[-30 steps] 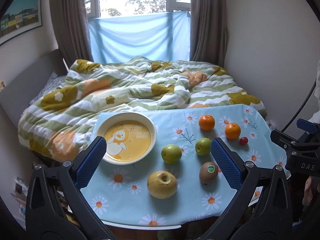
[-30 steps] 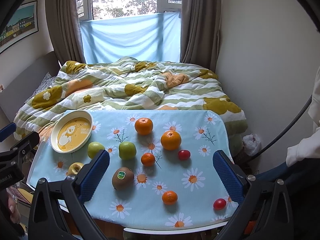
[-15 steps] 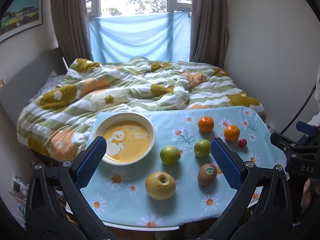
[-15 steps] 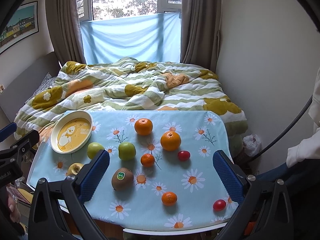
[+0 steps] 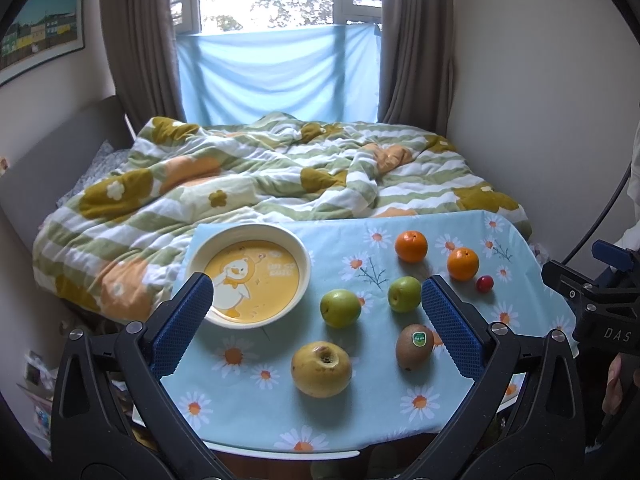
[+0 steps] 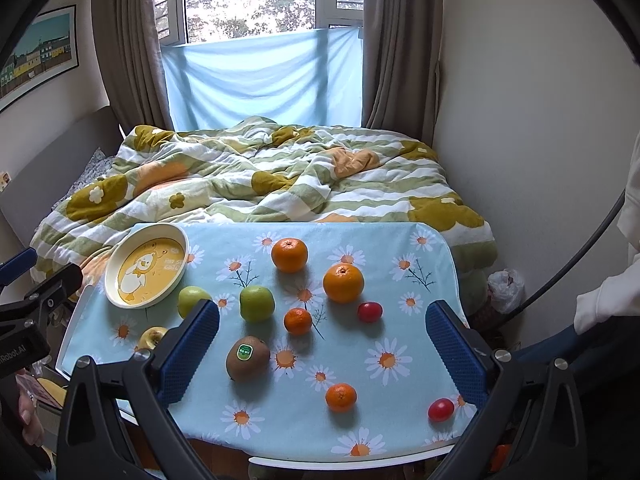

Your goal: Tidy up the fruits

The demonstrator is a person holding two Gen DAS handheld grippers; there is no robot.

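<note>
Left gripper: jaws spread wide, nothing between them; held above the near left part of the table, blue pads facing each other.
Right gripper: jaws spread wide, holding nothing; held above the near middle of the table.
Table: covered by a light blue cloth with daisies, set at the foot of a bed.
Plate: white rim, yellow centre with a duck picture; far left corner of the cloth, no fruit on it.
Yellow apple: near left, in front of the plate, stem hollow facing up.
Green apples: one just right of the plate, the other right of it, apart.
Kiwi: near middle, green sticker on top; in front of the green apples.
Oranges: one far middle, a larger one to its right and nearer.
Small tangerines: one between the right green apple and a red fruit, one near the front edge.
Red fruits: one just in front of the larger orange, one at the near right corner; kind not clear.
Person: a hand on the left gripper's handle at the edge of the right view; white sleeve at right.
</note>
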